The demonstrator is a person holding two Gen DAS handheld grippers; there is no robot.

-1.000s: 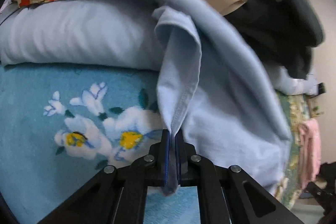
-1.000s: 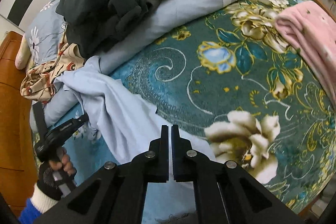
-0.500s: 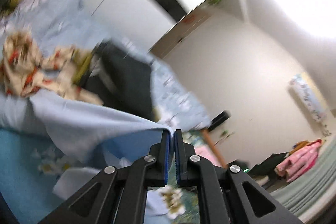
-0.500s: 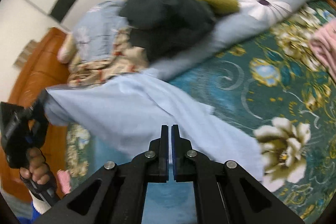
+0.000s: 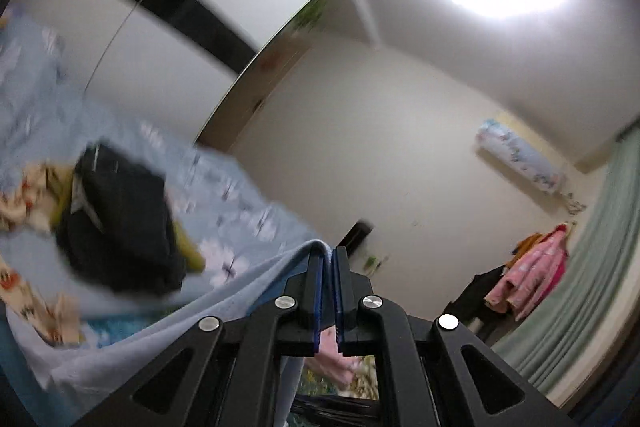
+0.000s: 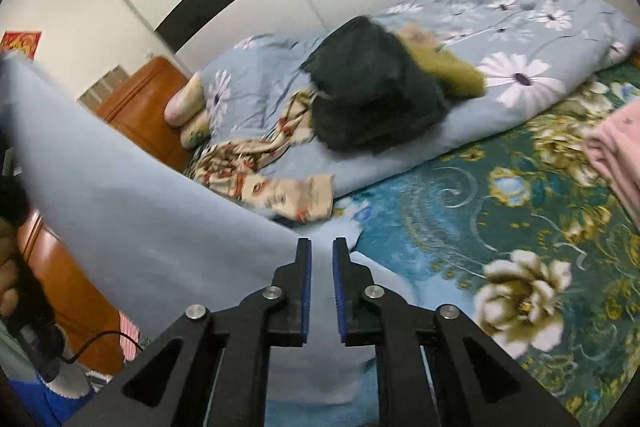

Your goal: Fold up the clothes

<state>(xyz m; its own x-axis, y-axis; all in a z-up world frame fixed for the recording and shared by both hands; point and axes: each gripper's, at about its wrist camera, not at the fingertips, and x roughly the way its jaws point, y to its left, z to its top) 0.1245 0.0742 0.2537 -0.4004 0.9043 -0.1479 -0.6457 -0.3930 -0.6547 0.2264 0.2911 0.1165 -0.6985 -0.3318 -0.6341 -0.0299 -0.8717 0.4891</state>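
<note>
Cloth hangs stretched above the bed: a pale blue garment, one edge pinched tight in the left gripper, jaws closed on it. The right gripper has just been parting its jaws; they stand slightly apart, fabric just behind them but not pressed. Dark clothes lie heaped farther up the bed.
</note>
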